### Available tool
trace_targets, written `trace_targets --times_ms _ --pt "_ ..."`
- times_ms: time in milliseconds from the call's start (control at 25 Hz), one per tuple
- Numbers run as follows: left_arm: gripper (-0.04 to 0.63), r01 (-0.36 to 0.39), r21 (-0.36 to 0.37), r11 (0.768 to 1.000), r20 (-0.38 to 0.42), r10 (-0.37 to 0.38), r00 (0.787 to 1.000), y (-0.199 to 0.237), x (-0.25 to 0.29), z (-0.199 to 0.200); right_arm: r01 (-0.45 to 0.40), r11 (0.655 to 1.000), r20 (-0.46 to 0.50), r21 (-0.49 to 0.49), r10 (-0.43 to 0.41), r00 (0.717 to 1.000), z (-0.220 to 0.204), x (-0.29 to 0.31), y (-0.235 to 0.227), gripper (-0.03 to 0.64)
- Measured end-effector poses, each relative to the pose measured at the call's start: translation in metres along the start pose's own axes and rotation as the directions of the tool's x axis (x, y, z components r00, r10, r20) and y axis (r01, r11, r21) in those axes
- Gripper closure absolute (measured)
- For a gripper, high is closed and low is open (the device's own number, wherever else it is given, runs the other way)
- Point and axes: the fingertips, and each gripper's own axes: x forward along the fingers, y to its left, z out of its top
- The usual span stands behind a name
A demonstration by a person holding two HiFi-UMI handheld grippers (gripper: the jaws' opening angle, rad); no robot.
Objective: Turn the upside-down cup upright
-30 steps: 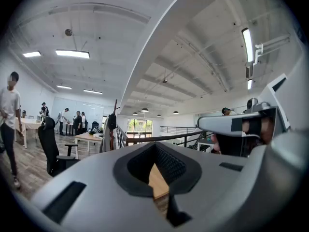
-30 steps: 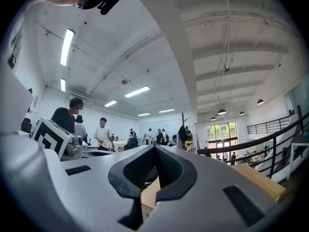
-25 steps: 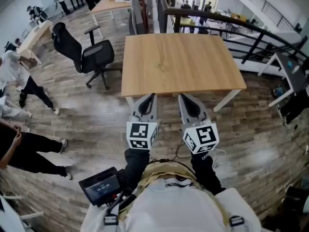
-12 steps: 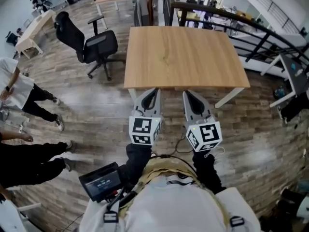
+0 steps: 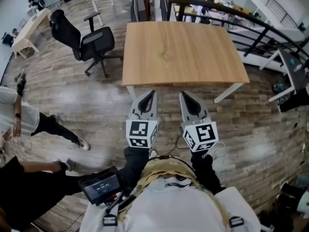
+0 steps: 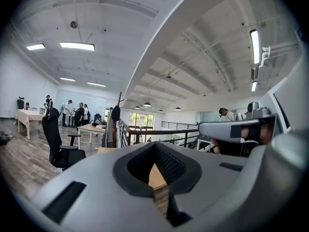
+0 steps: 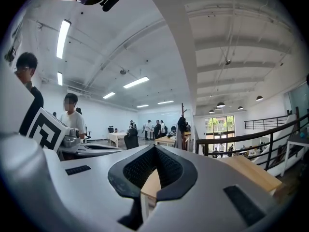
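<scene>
No cup shows in any view. The wooden table [image 5: 183,52] stands in front of me with nothing on its top. My left gripper [image 5: 153,94] and right gripper [image 5: 182,95] are held side by side over the floor, just short of the table's near edge. Both point level at the table. Each has its jaws closed to a point with nothing between them. In the left gripper view the left gripper [image 6: 155,145] frames a strip of the table [image 6: 157,178]. The right gripper [image 7: 154,148] frames the table's corner [image 7: 150,183] in the right gripper view.
A black office chair [image 5: 89,42] stands left of the table. A dark railing [image 5: 260,30] runs behind and to the right of it. People [image 5: 29,120] walk on the wooden floor at the left. A small screen [image 5: 101,186] hangs at my waist.
Both grippers have sunk slightly and stay shut. The people at the left have walked on toward the lower left. The table top is unchanged.
</scene>
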Motion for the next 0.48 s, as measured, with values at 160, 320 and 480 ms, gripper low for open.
trace_targets --times_ms 160,320,480 --pt "0.594 0.003 -0.016 1.0 -0.026 -0.003 1.0 0.003 -0.009 -0.017 0.0 1.0 -0.048 0.001 0.0 0.999 -0.019 -0.001 0.01 0.595" --pt "0.594 0.008 -0.035 0.999 -0.053 -0.01 0.999 0.011 -0.01 -0.03 0.017 1.0 -0.07 -0.004 -0.017 0.997 -0.029 0.0 0.013 0.595" --pt "0.594 0.009 -0.051 0.999 -0.076 -0.013 0.997 0.023 -0.009 -0.044 0.028 1.0 -0.1 0.002 -0.027 0.995 -0.043 0.005 0.016 0.595"
